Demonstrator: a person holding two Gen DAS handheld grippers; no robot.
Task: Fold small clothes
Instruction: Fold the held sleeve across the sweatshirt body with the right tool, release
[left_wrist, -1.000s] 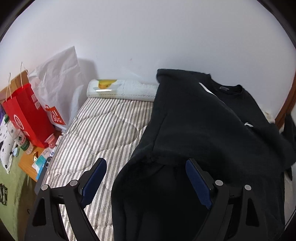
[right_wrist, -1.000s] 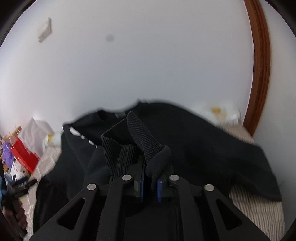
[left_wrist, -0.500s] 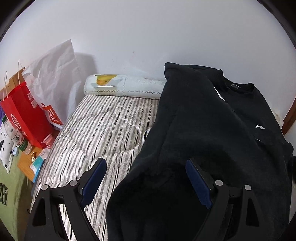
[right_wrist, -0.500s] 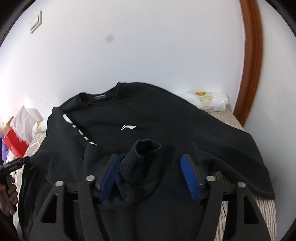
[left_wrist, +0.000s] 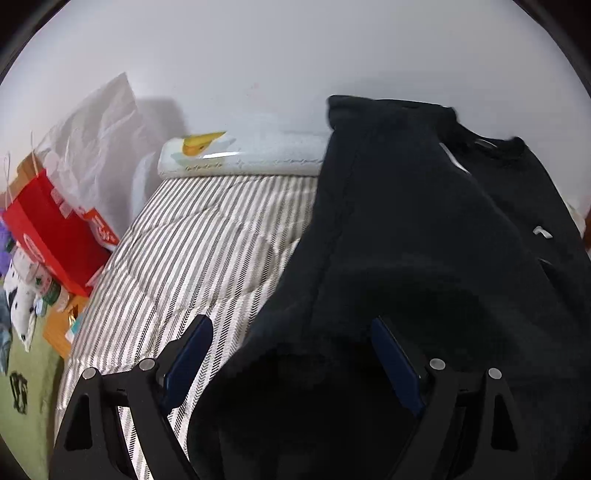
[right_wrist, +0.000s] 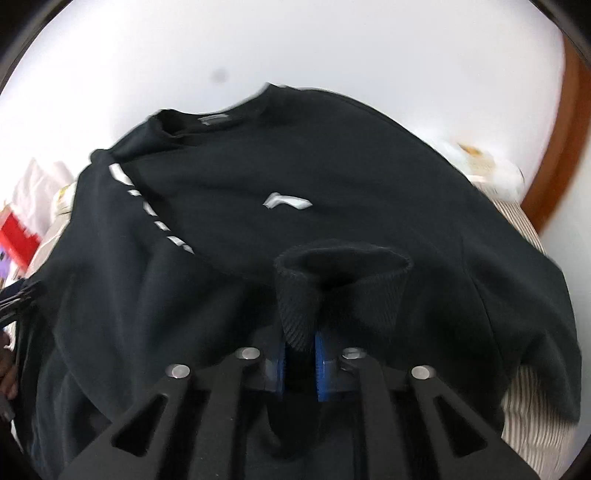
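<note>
A black sweatshirt (right_wrist: 332, 177) with a small white logo (right_wrist: 286, 201) lies spread on the striped bed. In the right wrist view my right gripper (right_wrist: 301, 350) is closing its jaws, and the blue pads press on the ribbed sleeve cuff (right_wrist: 343, 280), which stands up in front of them. In the left wrist view the same sweatshirt (left_wrist: 424, 240) fills the right half. My left gripper (left_wrist: 290, 328) stands open wide just above its left edge. Dark fabric lies between the jaws, but neither pad touches it.
The striped mattress (left_wrist: 207, 251) runs left to its edge. A white rolled pack (left_wrist: 240, 158) lies against the wall. A red bag (left_wrist: 48, 236) and a white plastic bag (left_wrist: 92, 147) stand beside the bed. A brown door frame (right_wrist: 554, 147) rises on the right.
The right gripper let the cuff go, stood open around it, then shut on it again lower down. The left gripper sank closer to the sweatshirt, still open.
</note>
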